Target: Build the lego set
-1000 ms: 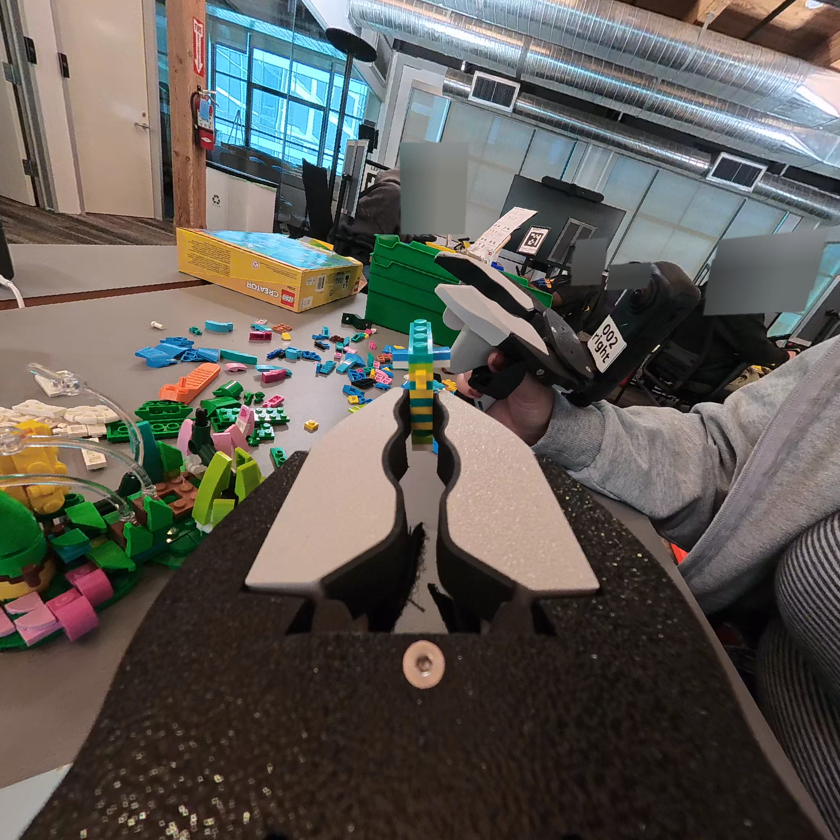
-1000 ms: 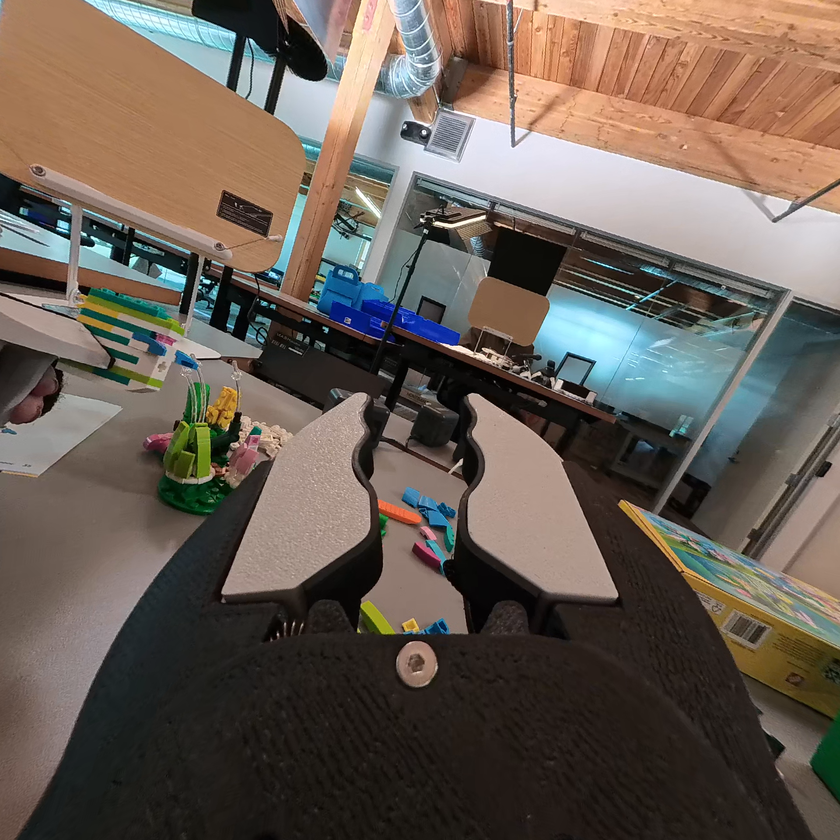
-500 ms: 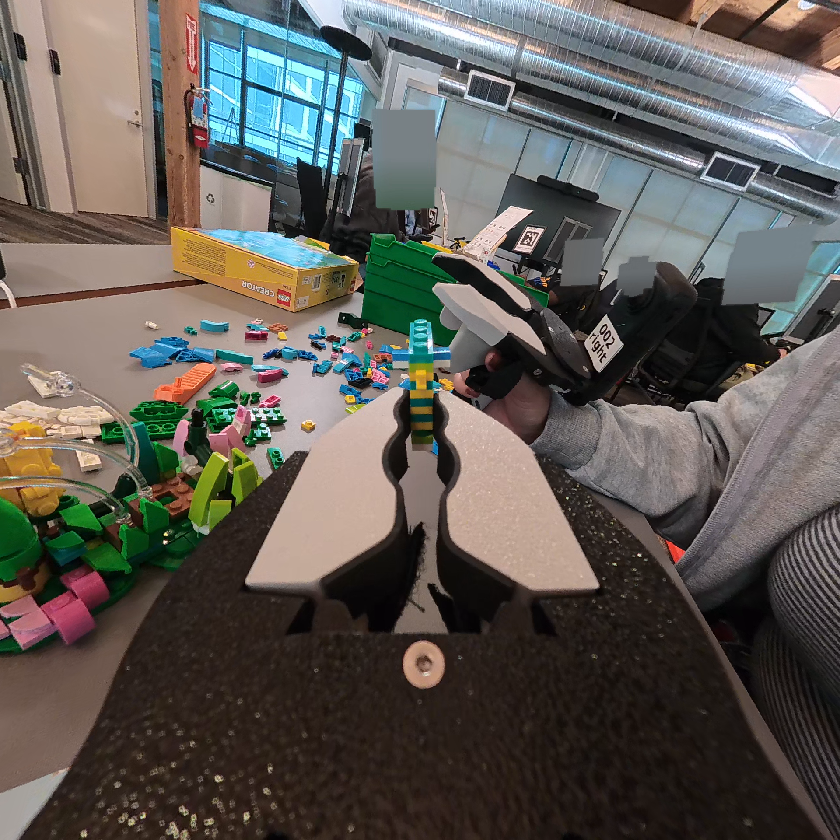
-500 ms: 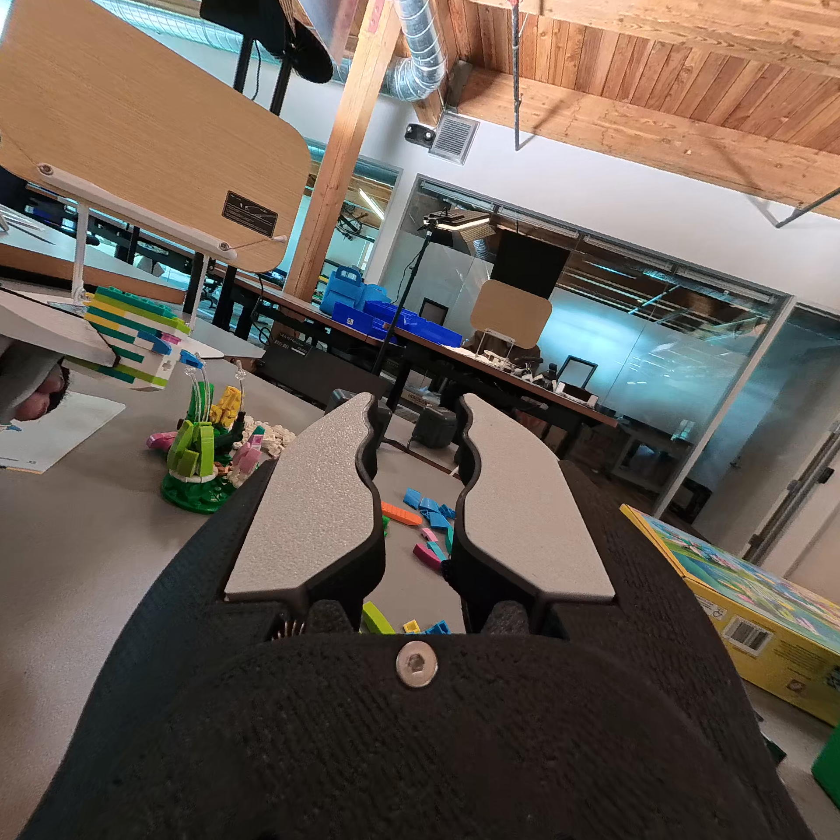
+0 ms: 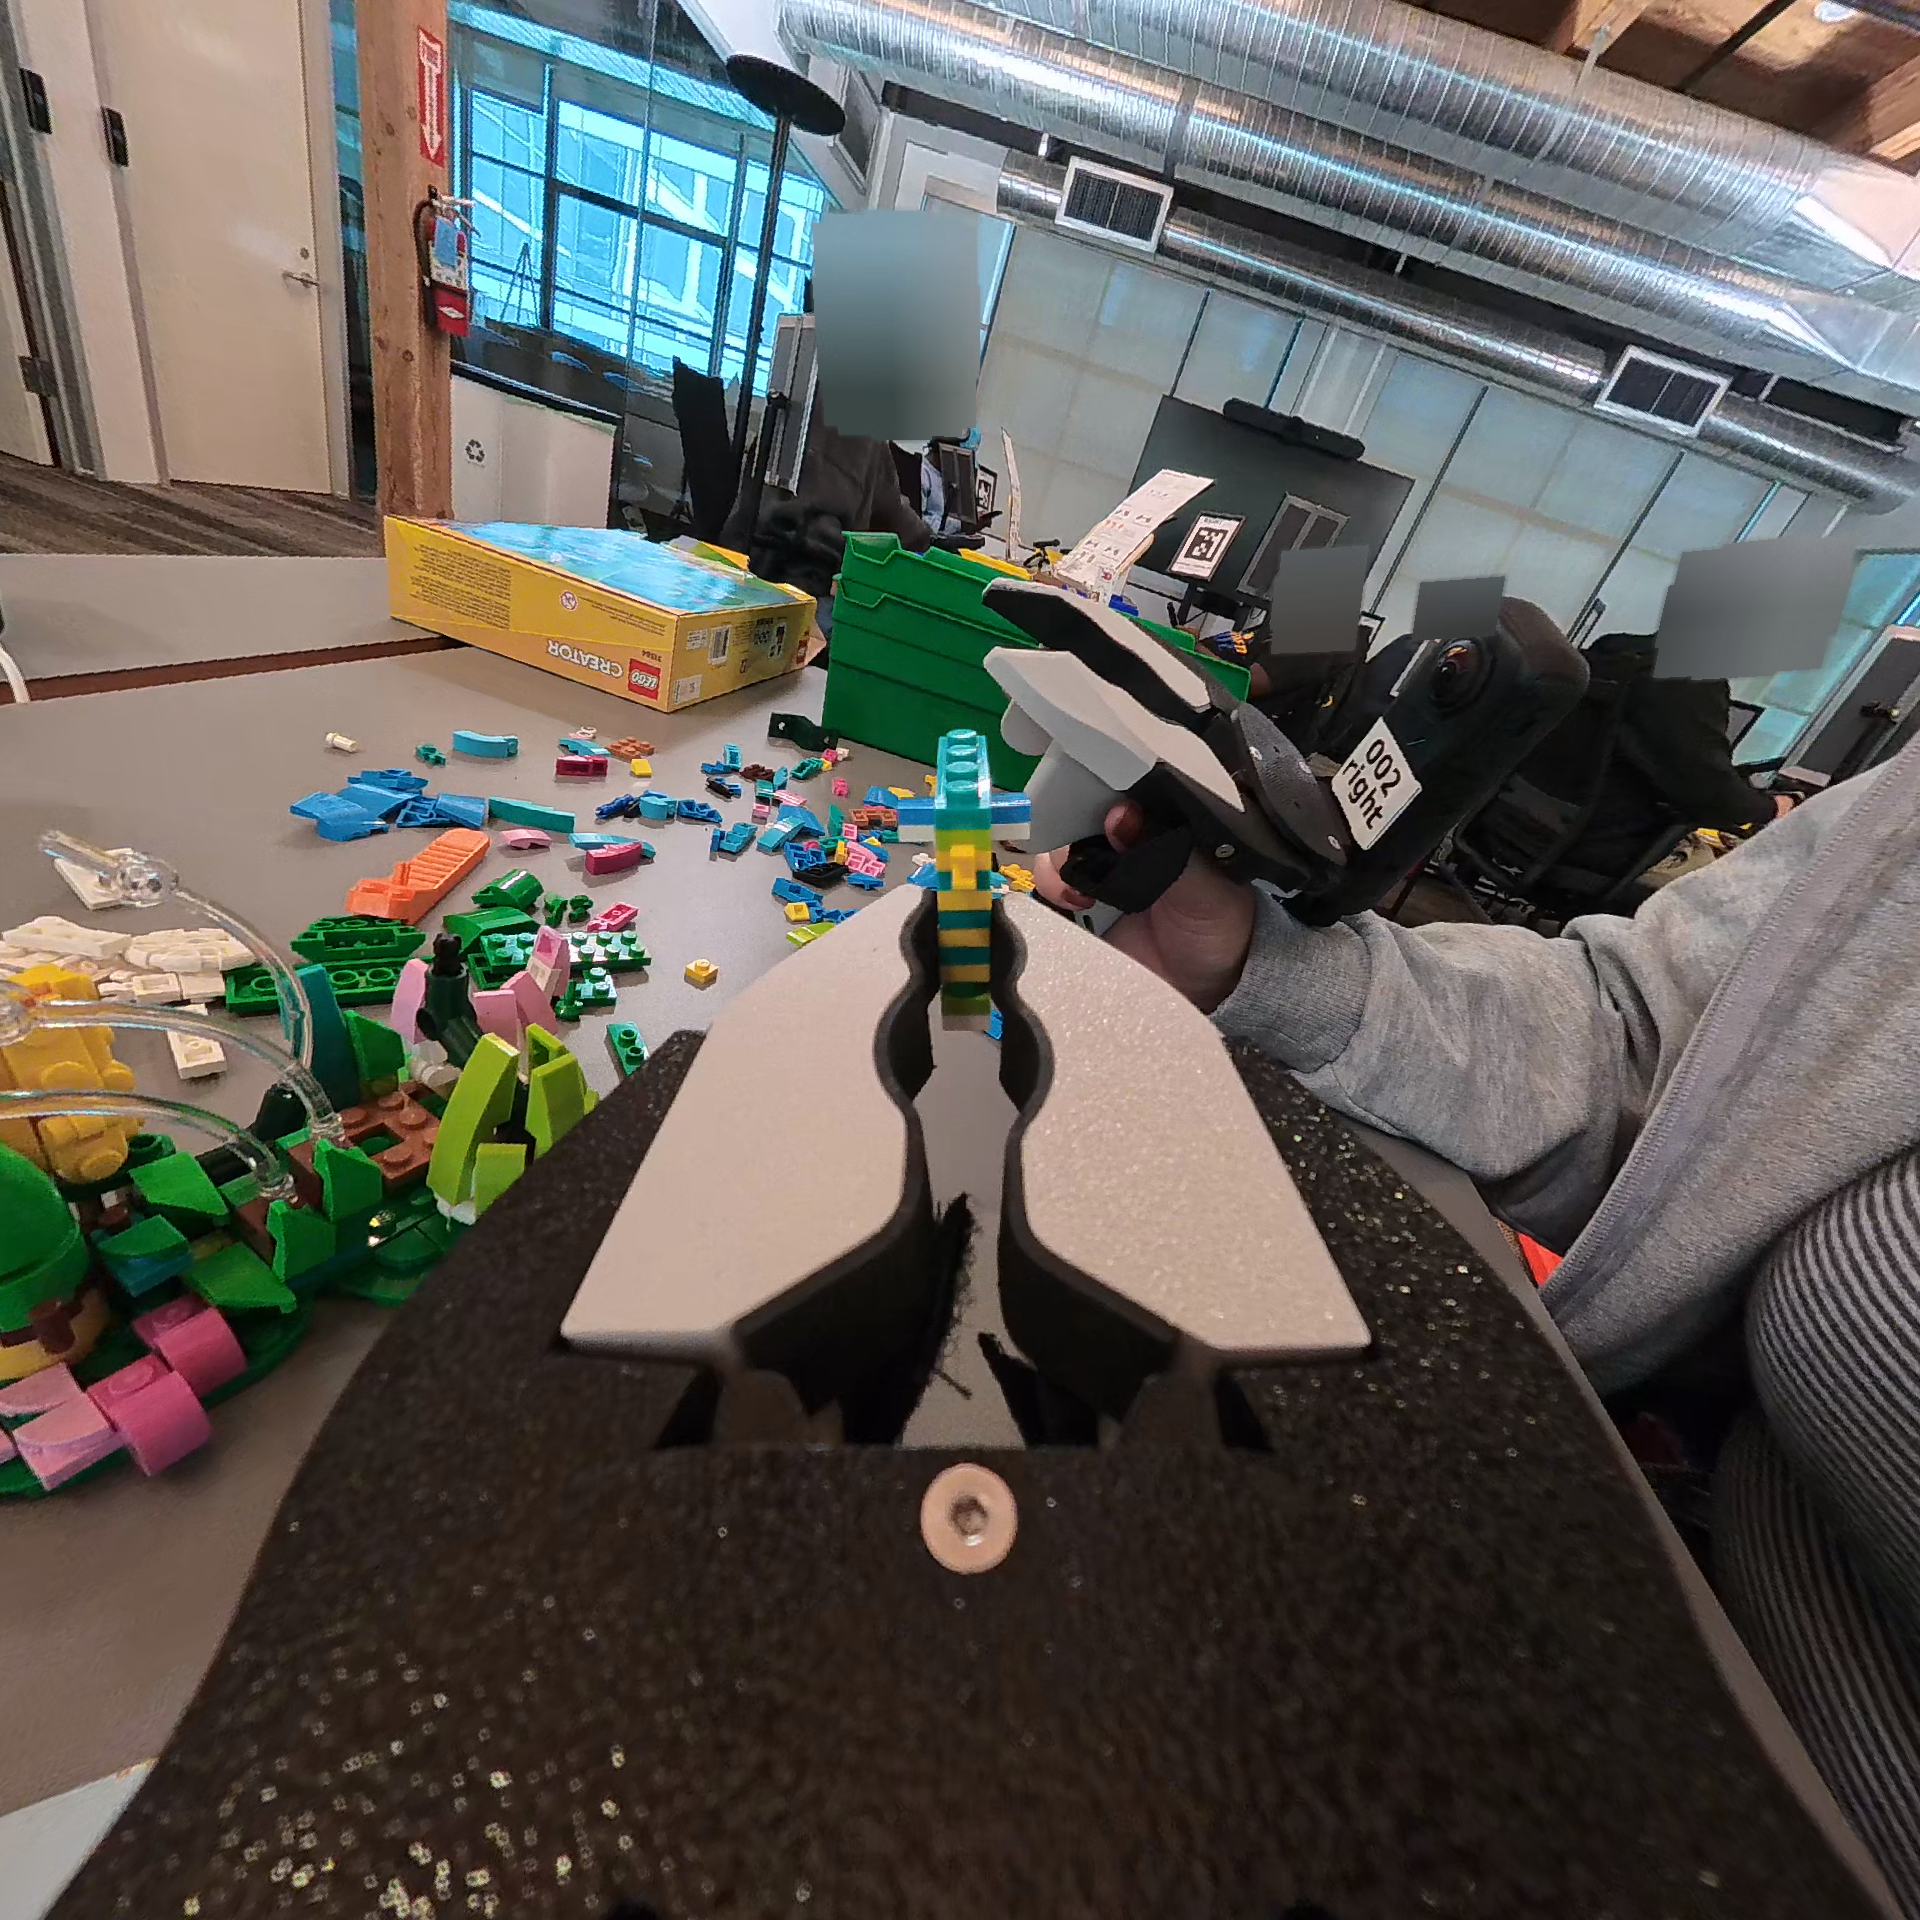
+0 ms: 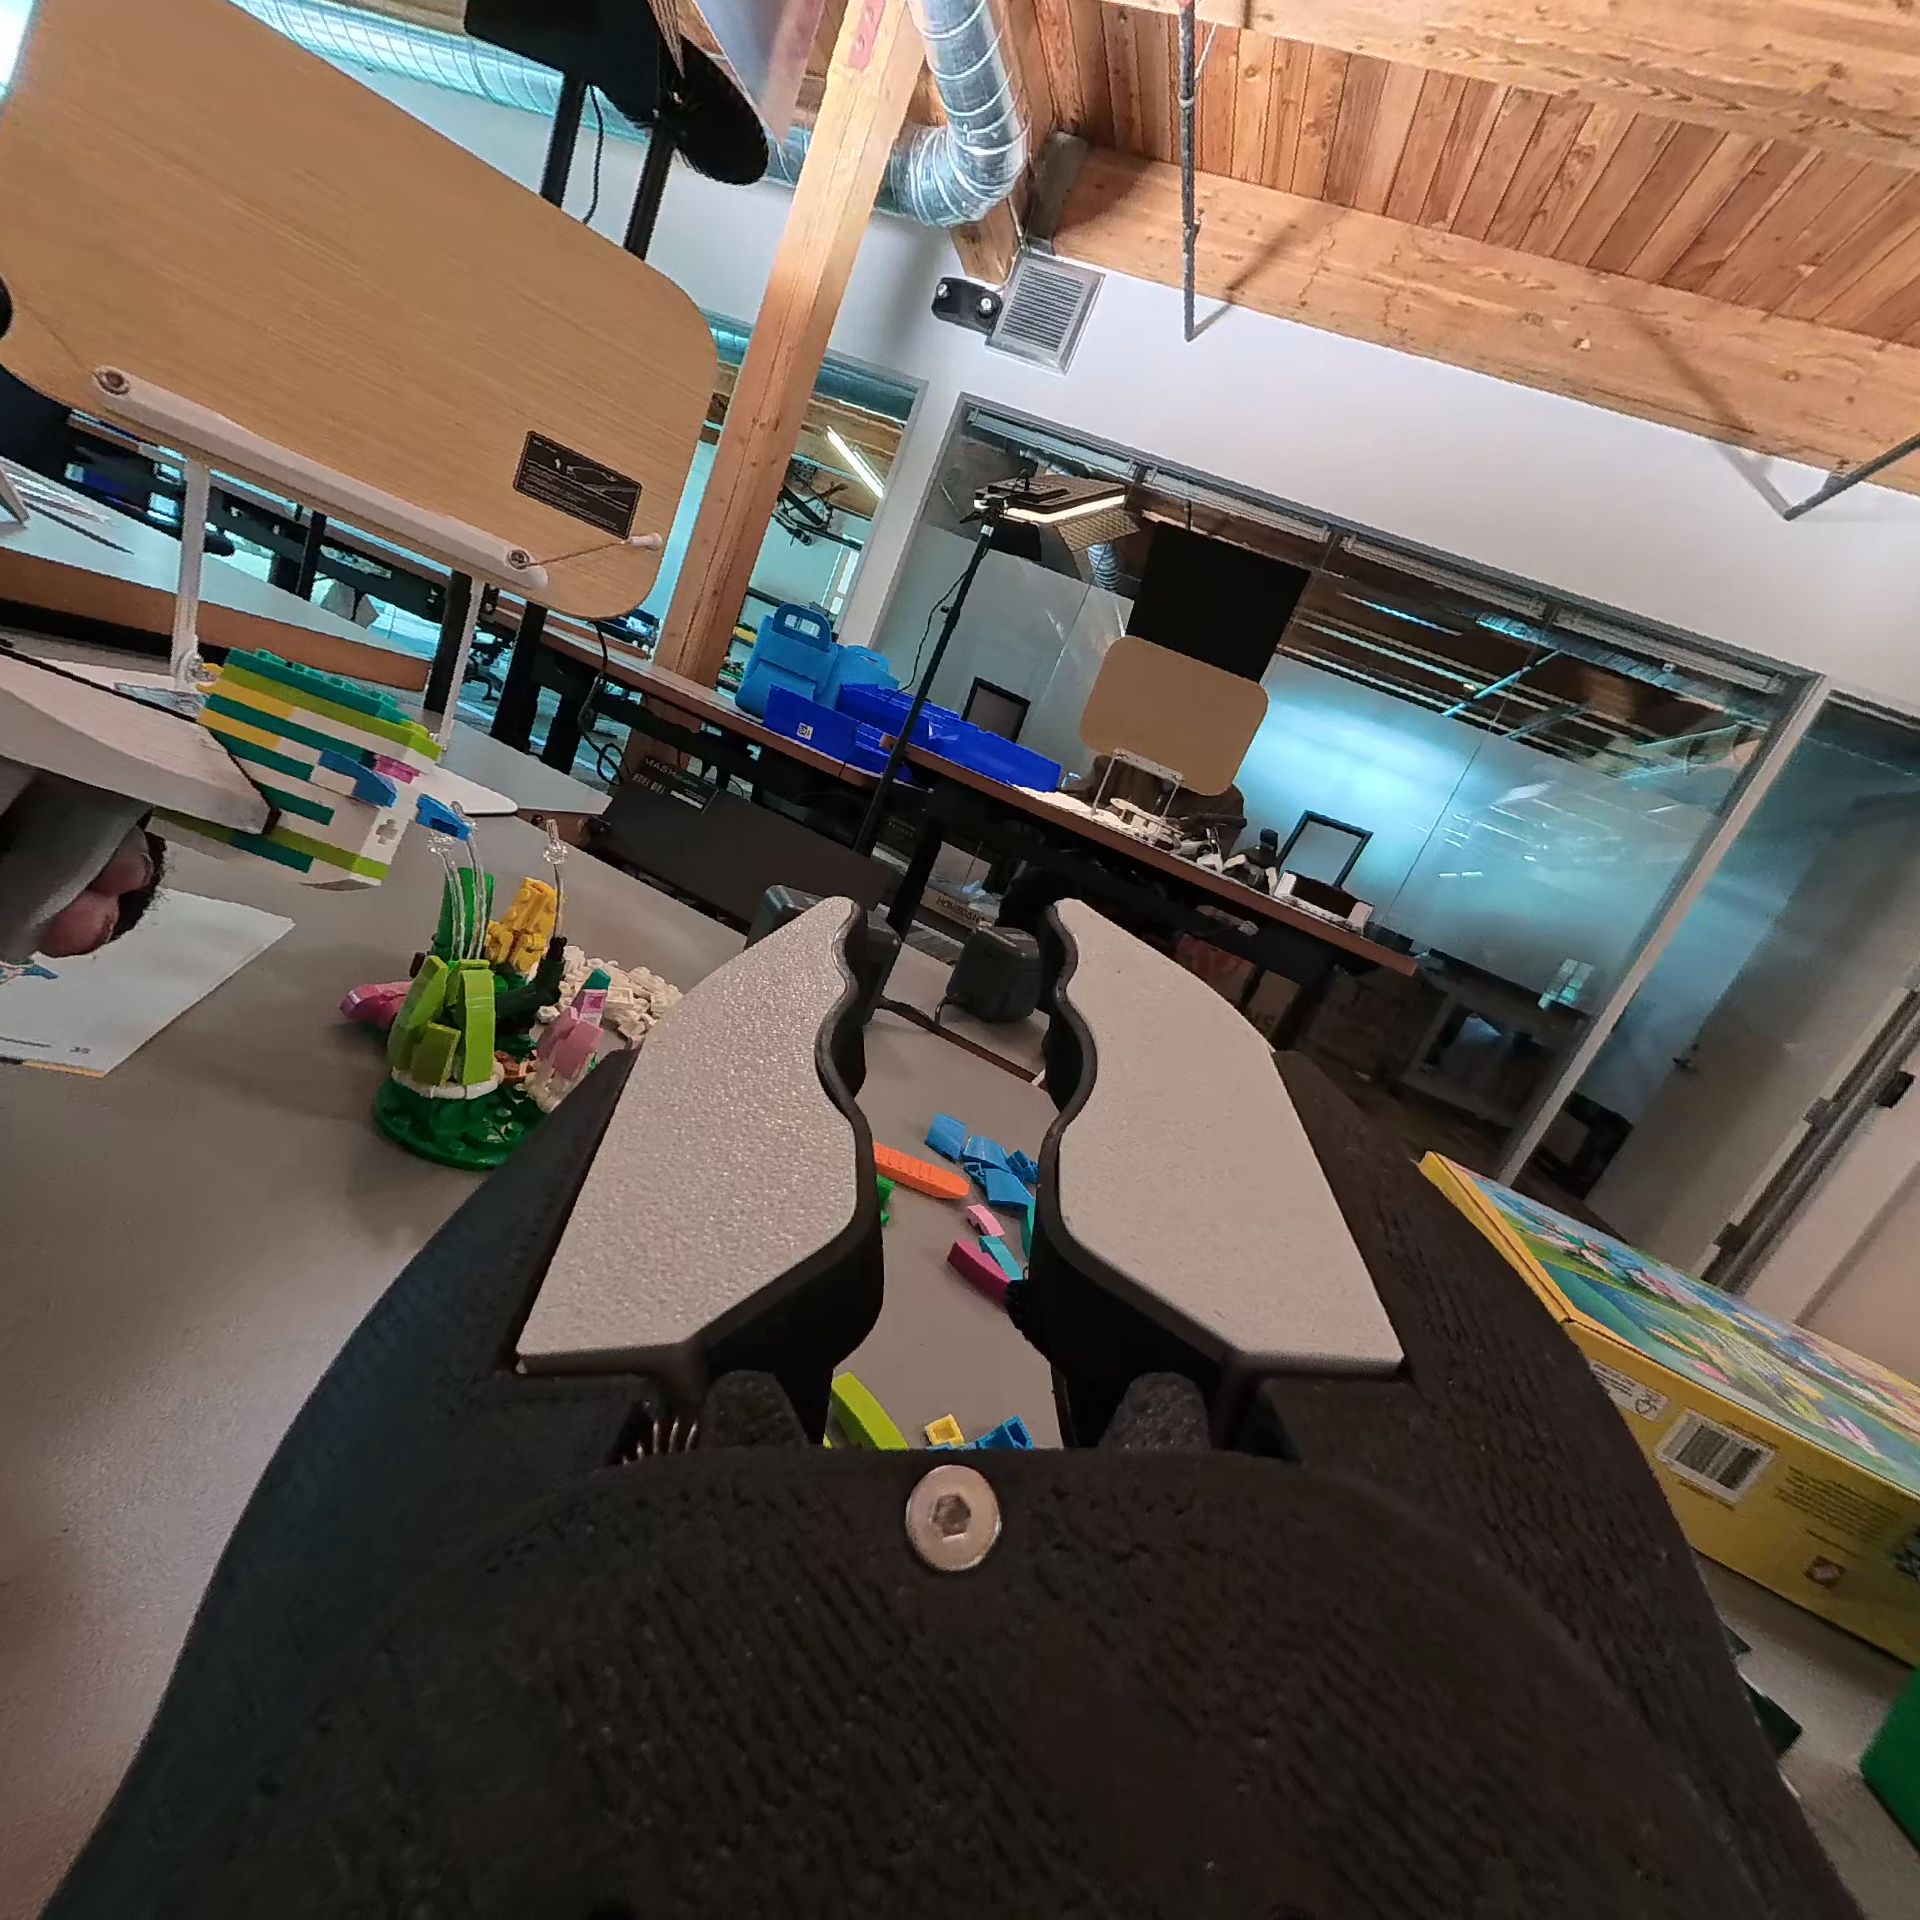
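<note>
My left gripper [image 5: 961,951] is shut on a striped lego piece [image 5: 964,862] of green, yellow, teal and white layers, held above the grey table [image 5: 208,748]. The same piece shows in the right wrist view [image 6: 312,769] at the far left, clamped in the left gripper's fingers [image 6: 125,758]. My right gripper [image 6: 951,935] is open and empty, tilted upward; it shows in the left wrist view [image 5: 1049,675] just right of the held piece. A built flower model [image 5: 156,1195] stands at left, and also shows in the right wrist view [image 6: 478,1049].
Loose lego pieces [image 5: 644,821] are scattered over the table, with an orange brick separator [image 5: 421,878]. A yellow lego box [image 5: 592,613] and stacked green bins [image 5: 914,665] stand behind. An instruction booklet [image 6: 125,987] lies at left. A grey-sleeved arm [image 5: 1558,1018] reaches from the right. The tips of one gripper are about 12 cm away from the tips of the other.
The left wrist view has shifted slightly, and the right gripper has tipped a little. Both grips are unchanged.
</note>
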### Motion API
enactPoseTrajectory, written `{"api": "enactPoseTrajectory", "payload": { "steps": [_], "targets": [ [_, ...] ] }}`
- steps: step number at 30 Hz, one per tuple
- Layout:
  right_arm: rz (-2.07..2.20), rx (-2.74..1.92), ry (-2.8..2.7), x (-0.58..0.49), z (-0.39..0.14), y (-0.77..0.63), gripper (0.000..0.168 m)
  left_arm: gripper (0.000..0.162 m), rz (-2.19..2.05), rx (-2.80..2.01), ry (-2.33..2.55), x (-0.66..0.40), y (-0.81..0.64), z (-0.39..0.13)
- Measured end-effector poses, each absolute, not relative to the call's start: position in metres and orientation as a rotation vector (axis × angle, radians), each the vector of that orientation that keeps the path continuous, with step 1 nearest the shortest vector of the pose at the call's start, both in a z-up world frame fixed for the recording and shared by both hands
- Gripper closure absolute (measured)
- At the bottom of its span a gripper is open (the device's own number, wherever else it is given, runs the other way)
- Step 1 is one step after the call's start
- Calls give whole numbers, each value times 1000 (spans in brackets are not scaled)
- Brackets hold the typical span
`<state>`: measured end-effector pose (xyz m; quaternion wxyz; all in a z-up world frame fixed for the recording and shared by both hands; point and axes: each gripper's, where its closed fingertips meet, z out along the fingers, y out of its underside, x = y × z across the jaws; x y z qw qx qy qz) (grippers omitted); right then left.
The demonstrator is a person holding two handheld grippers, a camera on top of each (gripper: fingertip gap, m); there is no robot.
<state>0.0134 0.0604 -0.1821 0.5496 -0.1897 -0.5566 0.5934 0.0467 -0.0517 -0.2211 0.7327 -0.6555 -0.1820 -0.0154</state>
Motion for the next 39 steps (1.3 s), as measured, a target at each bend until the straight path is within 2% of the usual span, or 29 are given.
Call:
{"api": "enactPoseTrajectory", "payload": {
  "steps": [17,26,28,39],
  "targets": [
    [1493,-423,-1352,20,-182,53,141,154,-51,-1450,-383,49,-50,-221],
    [1498,-471,-1393,16,-188,54,159,154,-3,-1503,-368,51,-45,-226],
    [1472,-489,-1386,14,-189,57,167,154,2,-1507,-359,52,-45,-226],
    [1312,-442,-1527,4,-203,60,168,154,35,-1529,-336,55,-42,-227]
  ]
}}
